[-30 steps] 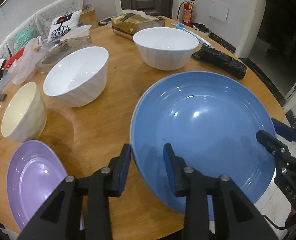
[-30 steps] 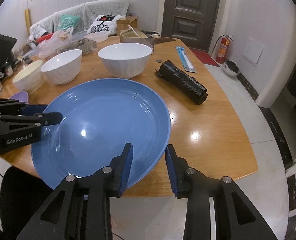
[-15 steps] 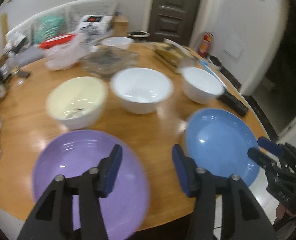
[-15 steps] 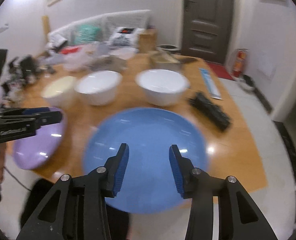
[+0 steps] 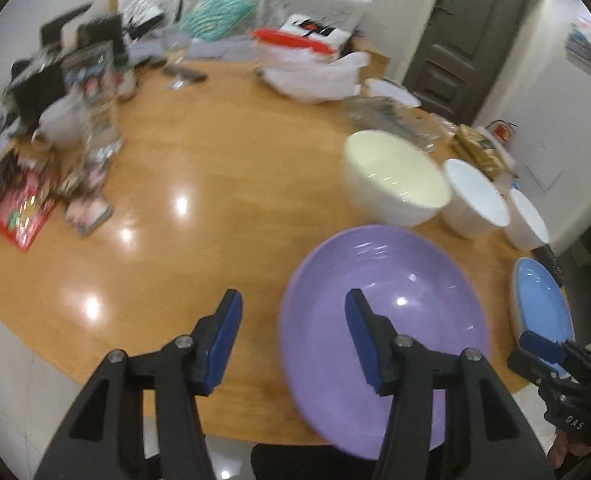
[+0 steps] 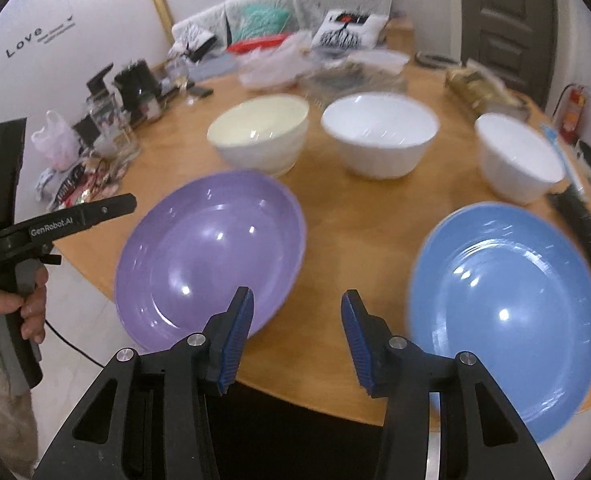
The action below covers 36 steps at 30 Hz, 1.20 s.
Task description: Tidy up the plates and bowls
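A purple plate (image 6: 211,252) and a blue plate (image 6: 507,300) lie at the near edge of the round wooden table (image 6: 335,216). Behind them stand a cream bowl (image 6: 261,138) and two white bowls (image 6: 379,138) (image 6: 517,156). My right gripper (image 6: 297,320) is open and empty, above the table edge between the two plates. My left gripper (image 5: 291,328) is open and empty, its right finger over the purple plate (image 5: 383,304). The left view also shows the blue plate (image 5: 543,304) and cream bowl (image 5: 395,180).
A black roll (image 6: 583,220) and a blue toothbrush (image 6: 561,160) lie at the right. Snack packets, jars and bags (image 5: 55,152) crowd the table's left side. Plastic bags and a clear tray (image 6: 327,68) sit at the back. A sofa with cushions (image 6: 295,16) stands behind.
Both grippers have let go of the blue plate, opened wide and drawn back to the left. The blue plate now lies on the table, and the purple plate is under the left gripper.
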Tool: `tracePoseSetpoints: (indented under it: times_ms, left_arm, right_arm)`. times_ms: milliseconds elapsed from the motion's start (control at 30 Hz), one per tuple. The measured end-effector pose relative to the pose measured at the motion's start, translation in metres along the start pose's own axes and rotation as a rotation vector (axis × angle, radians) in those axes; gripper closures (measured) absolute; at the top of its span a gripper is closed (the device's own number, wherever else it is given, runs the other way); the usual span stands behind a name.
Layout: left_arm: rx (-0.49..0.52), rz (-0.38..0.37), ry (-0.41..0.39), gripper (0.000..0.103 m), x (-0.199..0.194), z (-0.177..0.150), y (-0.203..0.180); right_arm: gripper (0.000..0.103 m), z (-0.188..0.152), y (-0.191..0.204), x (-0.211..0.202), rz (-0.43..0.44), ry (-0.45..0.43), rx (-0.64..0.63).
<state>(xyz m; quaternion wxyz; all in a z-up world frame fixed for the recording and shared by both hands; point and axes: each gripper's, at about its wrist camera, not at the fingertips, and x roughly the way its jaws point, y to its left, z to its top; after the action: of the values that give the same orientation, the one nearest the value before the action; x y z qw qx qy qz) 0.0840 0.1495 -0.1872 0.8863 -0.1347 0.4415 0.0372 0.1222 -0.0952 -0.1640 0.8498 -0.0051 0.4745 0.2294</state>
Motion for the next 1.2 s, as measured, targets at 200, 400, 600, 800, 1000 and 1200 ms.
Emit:
tracePoseSetpoints:
  times_ms: [200, 400, 600, 800, 1000, 1200]
  left_arm:
    - [-0.008, 0.005, 0.051, 0.053, 0.017, -0.02, 0.011]
    - [0.009, 0.002, 0.062, 0.059, 0.026, -0.026, 0.004]
    - [0.02, 0.019, 0.067, 0.077, 0.032, -0.024, 0.002]
    - [0.047, 0.004, 0.056, 0.089, 0.033, -0.025, -0.003]
    - [0.07, 0.005, 0.061, 0.091, 0.035, -0.027, -0.011]
    - [0.081, 0.013, 0.071, 0.091, 0.033, -0.028, -0.015]
  right_arm:
    - [0.063, -0.002, 0.007, 0.024, -0.004, 0.056, 0.007]
    - [0.063, 0.0, 0.008, 0.035, -0.005, 0.067, 0.002]
    - [0.067, 0.002, 0.012, 0.039, -0.012, 0.069, -0.02]
    - [0.078, 0.002, 0.019, 0.042, -0.01, 0.064, -0.054]
    - [0.078, 0.001, 0.021, 0.047, 0.002, 0.069, -0.061]
    - [0.078, -0.001, 0.022, 0.046, -0.017, 0.068, -0.073]
